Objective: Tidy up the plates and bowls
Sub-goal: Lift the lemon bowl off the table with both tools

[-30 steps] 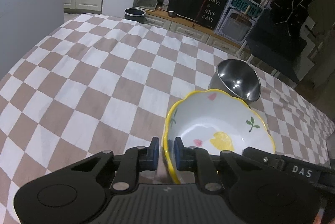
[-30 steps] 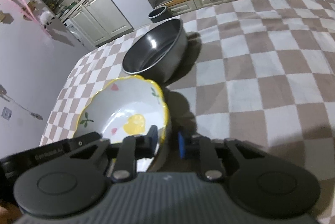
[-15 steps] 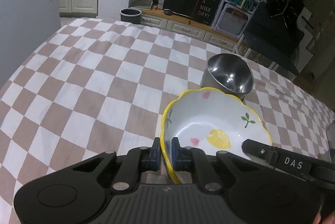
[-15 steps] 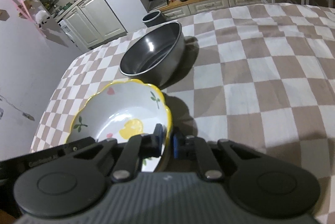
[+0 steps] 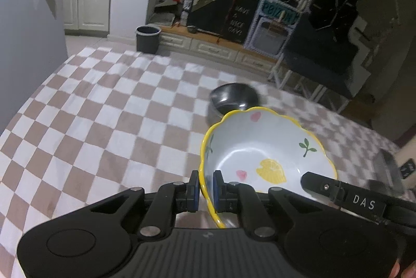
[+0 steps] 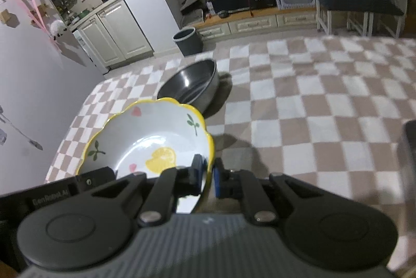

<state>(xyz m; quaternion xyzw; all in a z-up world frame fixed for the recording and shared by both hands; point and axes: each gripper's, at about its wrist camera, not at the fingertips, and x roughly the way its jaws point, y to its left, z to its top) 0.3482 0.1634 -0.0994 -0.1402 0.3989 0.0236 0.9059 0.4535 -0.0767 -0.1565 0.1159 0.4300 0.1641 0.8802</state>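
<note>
1. Ceramic bowl (image 5: 267,148): white, scalloped yellow rim, lemon and heart prints. Sits in the air above the checkered cloth (image 5: 104,122), tilted, held from both sides.
2. Left gripper (image 5: 206,188): clamped on the bowl's left rim, one blue pad inside, one outside.
3. Right gripper (image 6: 210,178): clamped on the opposite rim, same pinch, wall between the pads.
4. Steel bowl (image 6: 192,86): on the cloth just behind the ceramic bowl, upright, partly hidden by its rim in the left view.
5. Bin (image 6: 187,41): on the floor beyond the steel bowl, past the cloth's far edge.
</note>
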